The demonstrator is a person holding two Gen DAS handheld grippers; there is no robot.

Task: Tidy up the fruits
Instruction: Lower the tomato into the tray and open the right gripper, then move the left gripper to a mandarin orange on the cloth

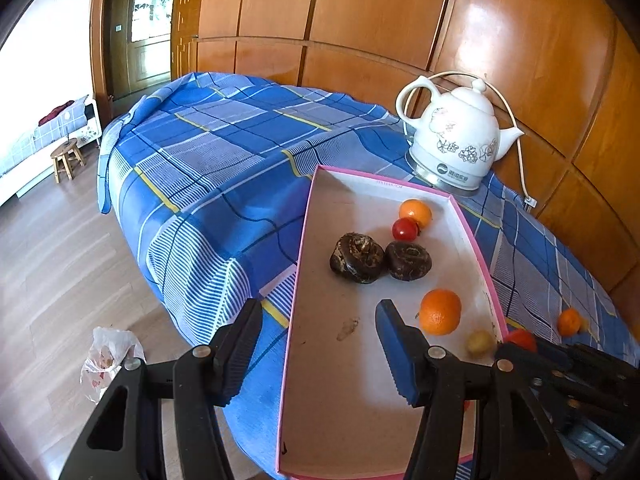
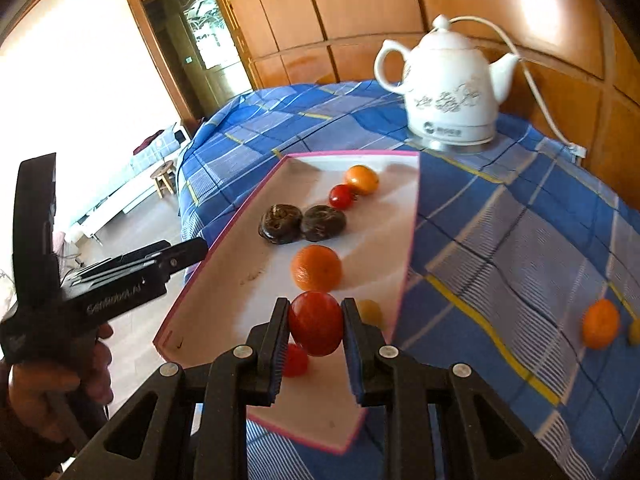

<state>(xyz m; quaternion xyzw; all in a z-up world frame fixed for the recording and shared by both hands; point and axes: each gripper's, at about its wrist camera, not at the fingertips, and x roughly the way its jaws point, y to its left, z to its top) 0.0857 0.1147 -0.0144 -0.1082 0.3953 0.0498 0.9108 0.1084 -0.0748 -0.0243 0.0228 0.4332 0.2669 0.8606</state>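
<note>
A table (image 1: 224,160) under a blue checked cloth carries everything; its far edge runs along a wood-panelled wall (image 1: 500,40), and its left edge drops to bare floor (image 1: 52,264). The left half of the cloth is free of things from the tray to that edge.

A shallow pink-rimmed tray (image 1: 344,392) lies lengthwise, its near end overhanging the table's near edge, its far end just short of a white kettle (image 1: 456,136) that stands at the far right by the wall. The tray's left strip and near end are bare.

Inside the tray, two dark brown fruits (image 1: 380,258) sit touching near the middle. A big orange (image 1: 440,312) lies nearer, toward the right rim. At the far end a smaller orange (image 1: 416,212) touches a cherry tomato (image 1: 405,229). A yellowish fruit (image 1: 480,343) rests against the right rim near its near corner.

The right gripper (image 2: 316,322) is clamped on a red tomato (image 2: 316,322), held above the tray's near right part; another small tomato (image 2: 295,359) shows just below it. The left gripper (image 1: 316,340) is spread wide with nothing between its fingers, one finger over the cloth outside the tray's left rim, the other over the tray.

Out on the cloth, well right of the tray, lies a mandarin (image 2: 600,323), with a yellow fruit (image 2: 635,332) just beside it at the frame edge.
</note>
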